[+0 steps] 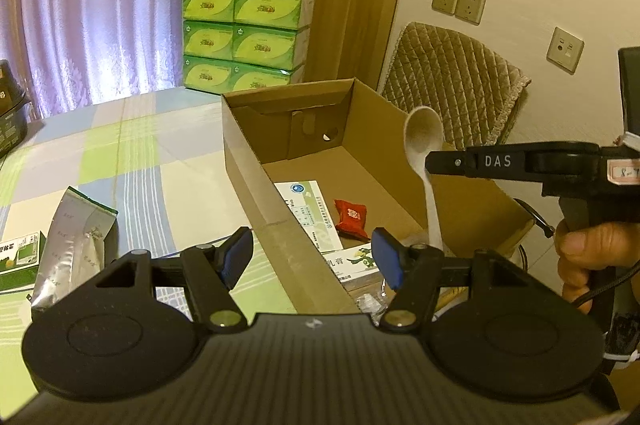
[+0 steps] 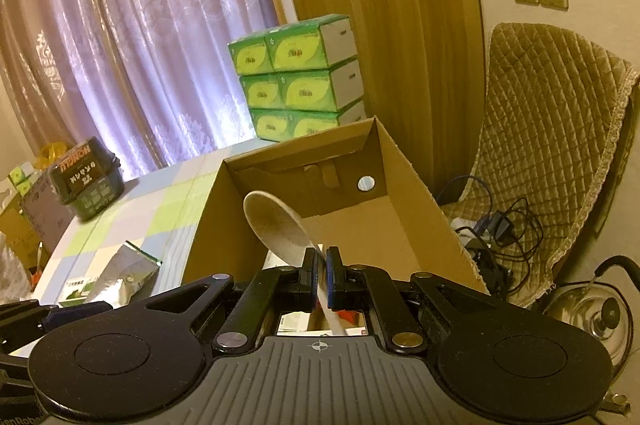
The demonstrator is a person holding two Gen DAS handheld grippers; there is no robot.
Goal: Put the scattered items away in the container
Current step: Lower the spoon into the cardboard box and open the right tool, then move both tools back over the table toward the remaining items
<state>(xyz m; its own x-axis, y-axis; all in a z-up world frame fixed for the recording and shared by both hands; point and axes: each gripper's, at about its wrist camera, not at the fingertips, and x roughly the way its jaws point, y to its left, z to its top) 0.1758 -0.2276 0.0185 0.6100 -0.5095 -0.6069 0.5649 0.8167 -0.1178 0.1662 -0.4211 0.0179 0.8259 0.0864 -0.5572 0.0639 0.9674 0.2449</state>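
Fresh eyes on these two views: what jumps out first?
The pale spoon, pinched at its handle by the right tongs and held bowl-up over the open cardboard box. Next, the left tongs, open and empty, straddling the box's near wall. A silver foil pouch lies on the checked tablecloth outside the box, and green tissue packs are stacked behind.
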